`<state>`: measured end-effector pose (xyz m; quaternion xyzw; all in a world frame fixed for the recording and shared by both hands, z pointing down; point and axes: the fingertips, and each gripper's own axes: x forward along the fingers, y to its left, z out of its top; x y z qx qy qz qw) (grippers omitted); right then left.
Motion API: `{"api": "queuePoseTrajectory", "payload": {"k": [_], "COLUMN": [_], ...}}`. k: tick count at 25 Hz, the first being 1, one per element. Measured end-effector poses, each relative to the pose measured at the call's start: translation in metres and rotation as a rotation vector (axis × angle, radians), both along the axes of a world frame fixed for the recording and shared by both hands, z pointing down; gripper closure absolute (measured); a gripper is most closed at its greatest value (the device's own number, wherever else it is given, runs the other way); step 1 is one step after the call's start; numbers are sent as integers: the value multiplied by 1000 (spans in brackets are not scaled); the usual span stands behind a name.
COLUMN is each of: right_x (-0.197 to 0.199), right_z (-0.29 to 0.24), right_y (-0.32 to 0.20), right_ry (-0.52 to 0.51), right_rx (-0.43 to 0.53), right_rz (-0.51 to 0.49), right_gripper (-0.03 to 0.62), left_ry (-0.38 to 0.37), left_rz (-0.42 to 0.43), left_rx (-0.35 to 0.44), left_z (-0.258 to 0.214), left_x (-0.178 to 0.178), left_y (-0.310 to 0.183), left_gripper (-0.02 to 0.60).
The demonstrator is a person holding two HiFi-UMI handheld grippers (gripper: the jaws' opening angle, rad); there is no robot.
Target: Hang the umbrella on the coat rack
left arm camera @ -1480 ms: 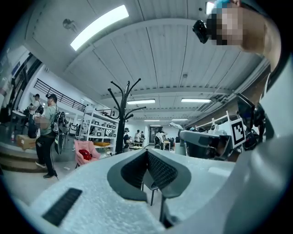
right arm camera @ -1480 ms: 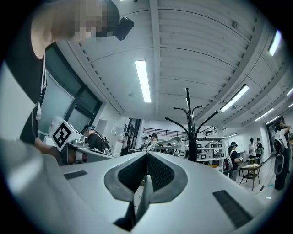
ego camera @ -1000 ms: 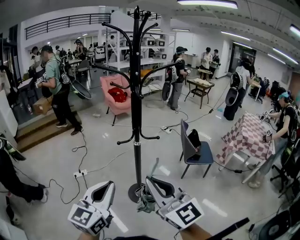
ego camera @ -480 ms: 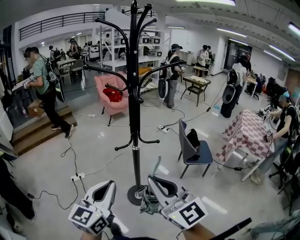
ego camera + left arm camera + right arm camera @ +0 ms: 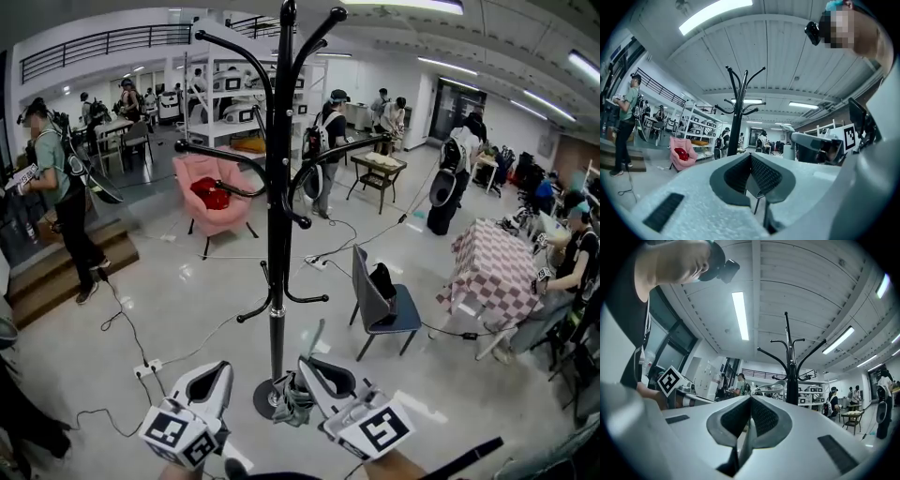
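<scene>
The black coat rack stands straight ahead on its round base, its curved hooks spreading at the top; it also rises in the left gripper view and the right gripper view. My right gripper is shut on the umbrella's thin pale strap, which loops up past the jaws. The folded grey-green umbrella hangs bunched beneath that gripper, close to the rack's base. My left gripper sits beside it on the left, jaws together with nothing between them.
A blue-grey chair with a black bag stands right of the rack. A checkered table is further right, a pink armchair behind left. Cables and a power strip lie on the floor left. Several people stand around.
The view has closed in on the coat rack, which now looms larger and higher. The person at the left has walked further left. Both grippers keep their hold and place.
</scene>
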<state>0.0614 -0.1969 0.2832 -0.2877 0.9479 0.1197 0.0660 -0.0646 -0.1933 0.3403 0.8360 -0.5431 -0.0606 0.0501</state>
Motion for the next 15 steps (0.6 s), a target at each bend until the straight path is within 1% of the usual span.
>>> {"api": "queuePoseTrajectory", "payload": {"k": [4,6,10,15], "right_x": [-30,-40,-56,-74], "right_z": [6,11,13,26], "right_y": [-13,-19,-32,-44], "right_ry": [8,20,11,37], "right_rx": [5,-2,-4,-18], "right_rz": [7,19,43,67], "right_gripper": [585,585,585,585], "left_ry": [-6,-14,-30,-12], "left_rz": [19,37,63,79], "left_rx": [9,17,20,-2], "left_z": [5,6,10,20], "left_x": [-27,-35,-50,-66], "left_y": [-18,-26,-40,-55], "left_gripper": [571,571,571,571]}}
